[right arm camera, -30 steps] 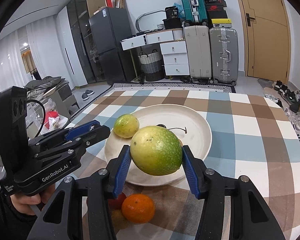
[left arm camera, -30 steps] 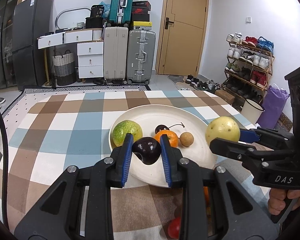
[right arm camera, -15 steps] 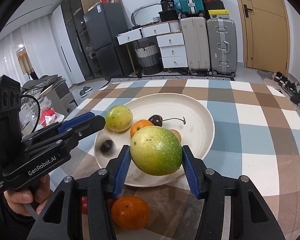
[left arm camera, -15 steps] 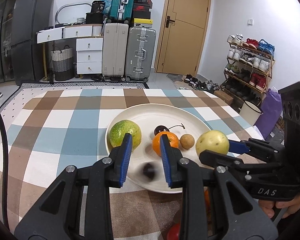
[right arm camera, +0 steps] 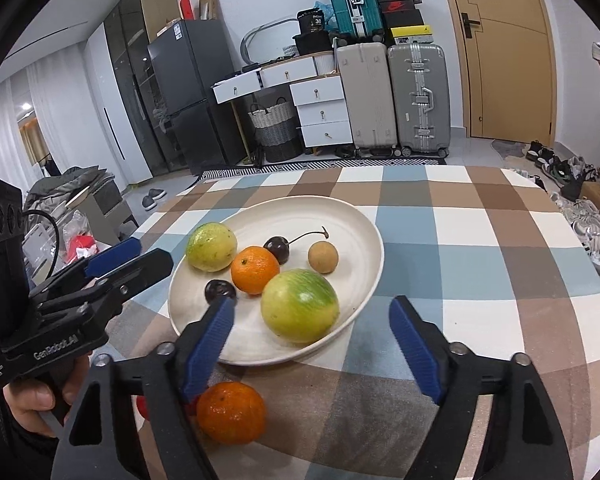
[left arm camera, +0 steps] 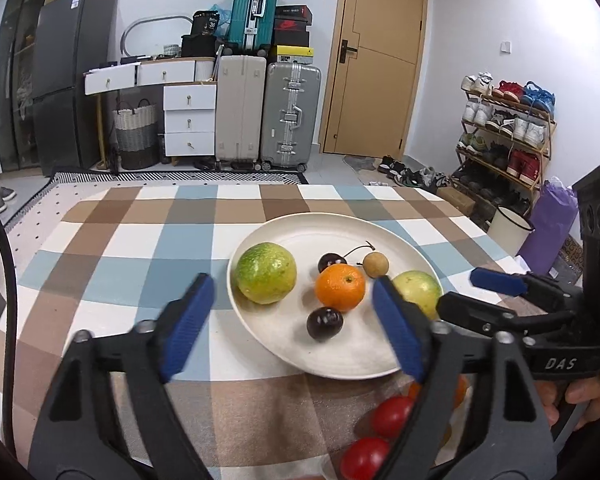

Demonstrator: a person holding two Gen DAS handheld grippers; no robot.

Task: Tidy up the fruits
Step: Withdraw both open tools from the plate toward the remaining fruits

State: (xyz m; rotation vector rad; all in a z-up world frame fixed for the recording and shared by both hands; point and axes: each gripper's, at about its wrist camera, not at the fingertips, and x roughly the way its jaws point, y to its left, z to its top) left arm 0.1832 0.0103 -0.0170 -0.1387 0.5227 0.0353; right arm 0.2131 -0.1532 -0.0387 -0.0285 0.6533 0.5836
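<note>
Right wrist: six plated fruits (right arm camera: 299,305).

We see the left gripper (left arm camera: 290,322) blurred, its right finger covering part of a green-yellow fruit (left arm camera: 418,290) and an orange (left arm camera: 458,390). The right gripper (right arm camera: 310,342) half hides red tomatoes (right arm camera: 142,406) on the tabletop (right arm camera: 480,264).

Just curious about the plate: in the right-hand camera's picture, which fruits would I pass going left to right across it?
Small green-yellow fruit → dark cherry → orange → stemmed cherry → big green fruit → small brown fruit, all on the plate.
</note>
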